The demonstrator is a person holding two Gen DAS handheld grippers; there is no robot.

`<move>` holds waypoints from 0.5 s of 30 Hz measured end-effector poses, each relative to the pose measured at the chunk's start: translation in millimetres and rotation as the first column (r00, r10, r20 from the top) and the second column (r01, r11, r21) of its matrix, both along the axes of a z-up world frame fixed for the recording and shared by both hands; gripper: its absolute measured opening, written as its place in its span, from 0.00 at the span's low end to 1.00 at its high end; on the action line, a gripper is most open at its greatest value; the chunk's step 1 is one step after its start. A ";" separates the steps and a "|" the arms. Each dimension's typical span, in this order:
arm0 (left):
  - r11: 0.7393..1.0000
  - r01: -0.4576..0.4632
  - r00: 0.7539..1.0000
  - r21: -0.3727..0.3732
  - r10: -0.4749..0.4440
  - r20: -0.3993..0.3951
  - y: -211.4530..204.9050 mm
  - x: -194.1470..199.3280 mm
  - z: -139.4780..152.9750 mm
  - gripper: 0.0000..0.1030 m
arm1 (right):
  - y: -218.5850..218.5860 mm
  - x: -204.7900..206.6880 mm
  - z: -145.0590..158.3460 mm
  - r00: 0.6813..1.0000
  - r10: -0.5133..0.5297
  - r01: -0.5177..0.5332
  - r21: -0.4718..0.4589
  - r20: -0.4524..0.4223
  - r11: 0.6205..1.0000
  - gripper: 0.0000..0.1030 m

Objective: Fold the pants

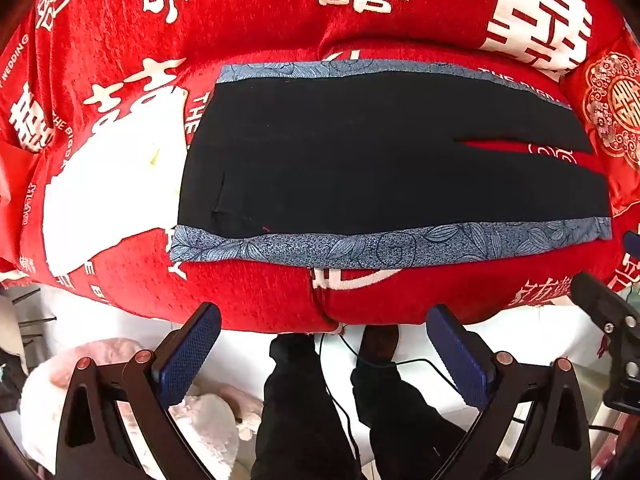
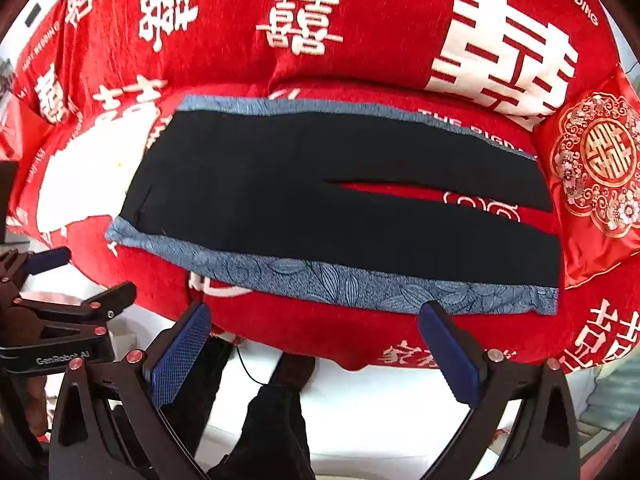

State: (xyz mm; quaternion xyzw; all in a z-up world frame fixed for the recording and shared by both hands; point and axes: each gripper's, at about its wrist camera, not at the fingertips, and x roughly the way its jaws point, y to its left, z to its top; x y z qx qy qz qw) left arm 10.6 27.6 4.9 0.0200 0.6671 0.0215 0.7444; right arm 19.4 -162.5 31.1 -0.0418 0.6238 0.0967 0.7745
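Black pants (image 1: 360,160) with blue patterned side stripes (image 1: 360,246) lie flat on a red bed cover (image 1: 260,20) printed with white characters. The waist is at the left and the two legs run right, with a narrow gap between them. The right wrist view shows the same pants (image 2: 320,204). My left gripper (image 1: 323,310) hovers open over the bed's near edge, below the pants, nothing between its blue pads (image 1: 188,356). My right gripper (image 2: 316,307) is open too, just below the near stripe (image 2: 360,284), empty. Each gripper shows at the other view's side edge.
A red cushion (image 2: 600,168) with gold embroidery lies at the legs' right end. A person's dark trouser legs and shoes (image 1: 304,400) stand on the white floor by the bed, with a thin cable. A pink fluffy item (image 1: 120,380) lies on the floor at lower left.
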 end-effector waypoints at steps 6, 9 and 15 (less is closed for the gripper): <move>0.999 -0.012 1.000 -0.050 0.012 -0.005 8.0 -5.7 -2.0 1.00 | 4.0 0.7 9.1 0.999 -0.028 0.029 -0.024 0.033 0.999 1.00; 0.996 -0.035 0.998 -0.077 0.038 0.045 17.6 -8.5 5.7 1.00 | 12.1 -13.2 54.0 0.950 0.029 0.000 -0.092 0.312 0.996 1.00; 0.996 -0.076 0.996 -0.053 0.078 0.040 40.0 -14.5 -21.5 1.00 | 30.2 -17.6 25.6 0.942 0.132 -0.096 -0.128 0.309 0.987 1.00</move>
